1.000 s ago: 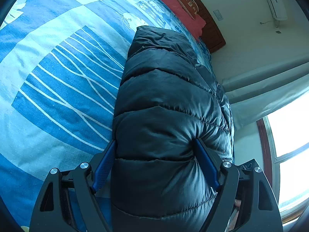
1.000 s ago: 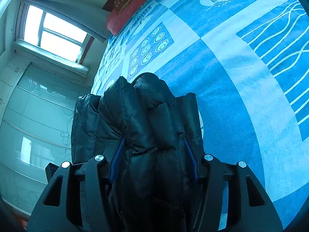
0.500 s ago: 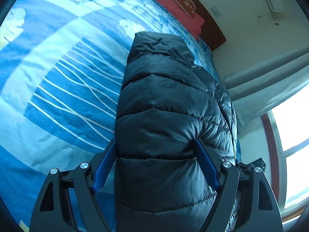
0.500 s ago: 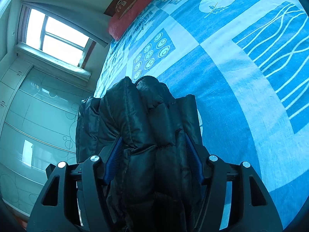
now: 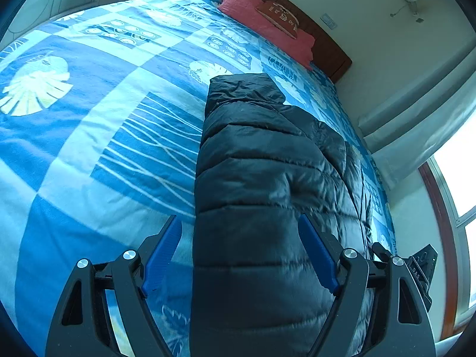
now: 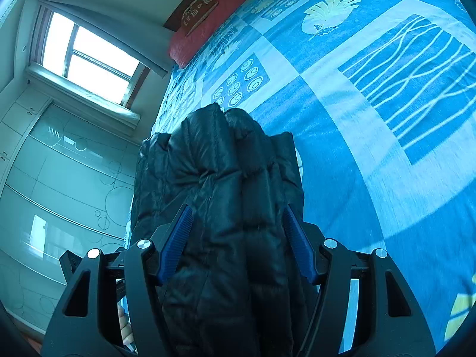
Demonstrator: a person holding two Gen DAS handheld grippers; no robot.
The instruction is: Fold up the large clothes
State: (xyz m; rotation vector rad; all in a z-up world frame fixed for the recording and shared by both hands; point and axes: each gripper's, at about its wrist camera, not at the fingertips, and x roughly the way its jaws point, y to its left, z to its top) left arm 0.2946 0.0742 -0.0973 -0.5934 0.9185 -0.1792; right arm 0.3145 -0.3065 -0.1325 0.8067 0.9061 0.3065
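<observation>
While both of our tools work the near edge of the bed, our left gripper [image 5: 239,226] stands spread, its left pad clear of the black puffer jacket [image 5: 267,184]. Our right gripper [image 6: 236,215] clamps the bunched jacket. Beyond lies the blue patterned bedspread [image 5: 89,113], then a red pillow [image 5: 264,20] at the headboard.

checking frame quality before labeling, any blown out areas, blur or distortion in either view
Left wrist view: window at the right edge blown out white, bed bowed by fisheye. Right wrist view: window overexposed, bedspread streaked with motion blur at lower right; black jacket dark but its quilting reads.
</observation>
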